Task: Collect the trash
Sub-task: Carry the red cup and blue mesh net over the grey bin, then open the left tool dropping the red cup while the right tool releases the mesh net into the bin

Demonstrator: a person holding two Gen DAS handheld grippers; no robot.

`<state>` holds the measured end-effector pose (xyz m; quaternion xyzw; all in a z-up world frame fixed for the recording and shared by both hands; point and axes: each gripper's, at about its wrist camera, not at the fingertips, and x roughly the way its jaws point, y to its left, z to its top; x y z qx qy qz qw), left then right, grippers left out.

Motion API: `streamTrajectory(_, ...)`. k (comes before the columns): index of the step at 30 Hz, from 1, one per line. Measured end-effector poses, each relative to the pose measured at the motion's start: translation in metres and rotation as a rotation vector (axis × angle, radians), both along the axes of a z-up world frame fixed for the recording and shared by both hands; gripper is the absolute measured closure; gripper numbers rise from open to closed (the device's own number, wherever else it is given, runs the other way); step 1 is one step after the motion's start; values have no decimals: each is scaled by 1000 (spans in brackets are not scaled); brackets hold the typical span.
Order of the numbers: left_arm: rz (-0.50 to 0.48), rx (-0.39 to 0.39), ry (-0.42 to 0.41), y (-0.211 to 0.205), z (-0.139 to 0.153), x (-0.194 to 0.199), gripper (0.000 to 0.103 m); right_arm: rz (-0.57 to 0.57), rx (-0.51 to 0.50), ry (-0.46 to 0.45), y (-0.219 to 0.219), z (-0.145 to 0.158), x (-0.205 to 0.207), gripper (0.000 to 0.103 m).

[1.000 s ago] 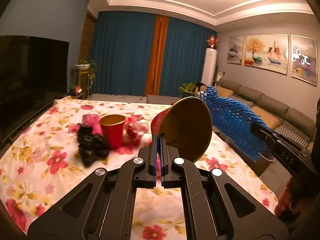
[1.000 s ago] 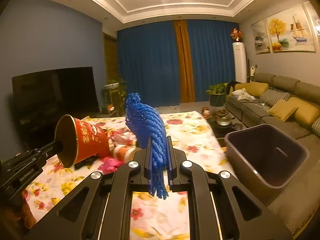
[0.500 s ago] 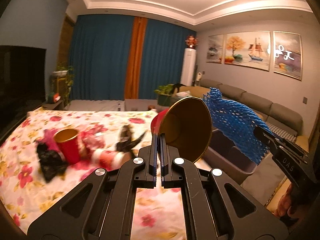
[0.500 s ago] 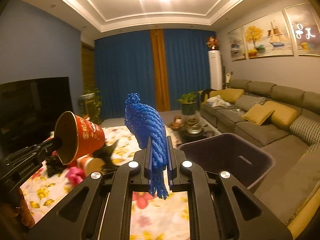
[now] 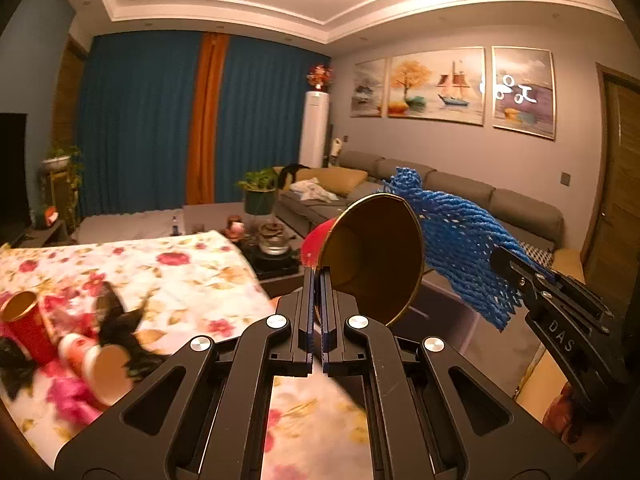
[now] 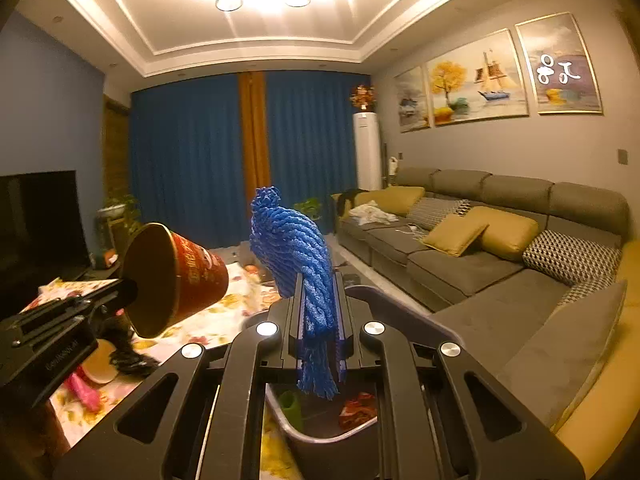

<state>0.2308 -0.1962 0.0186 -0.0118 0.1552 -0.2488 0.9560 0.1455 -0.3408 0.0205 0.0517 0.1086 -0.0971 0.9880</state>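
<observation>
- Sideways in the air, the red paper cup with a gold lining (image 5: pixel 372 260) lies tilted, its long axis near level, mouth facing the left wrist camera, base pointing away.
- Its rim is pinched between the closed fingers of the left gripper (image 5: pixel 317 280), above the table's edge.
- One blue foam mesh sleeve (image 6: pixel 296 264), ribbed and netted, stands roughly upright, long axis vertical, frayed end hanging down.
- It is clamped in the right gripper (image 6: pixel 319 304), over the dark grey plastic bin (image 6: pixel 320 436).
- Inside that bin lie two pieces I can make out: one green, one red and crumpled.
- On the floral tablecloth (image 5: pixel 188 264) sit a second red cup (image 5: pixel 24 324), upright, black crumpled scraps, pink wrappers and one tipped tub; blur hides finer detail.
</observation>
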Motion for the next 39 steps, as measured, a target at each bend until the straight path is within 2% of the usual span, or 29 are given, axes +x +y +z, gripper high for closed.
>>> streamTrajectory(12,-74,15,29,-50,-22,37,101,-52,28,1,-27,-11,19,90)
streamTrajectory(25,-111,-3,66,-70,-33,61,101,-41,41,16,-38,-18,39,90)
streamTrajectory(30,-128,-5,71,-74,-35,64,101,-38,37,13,-36,-16,41,82)
streamTrajectory(35,-158,-21,103,-76,-41,70,100,-54,49,6,-40,-14,39,68)
streamTrajectory(37,-161,-15,114,-77,-43,72,96,-61,49,6,-40,-14,38,59)
streamTrajectory(38,-158,-8,117,-78,-45,73,87,-62,49,2,-40,-13,37,57)
streamTrajectory(39,-150,-4,120,-77,-46,74,74,-63,47,0,-39,-13,36,57)
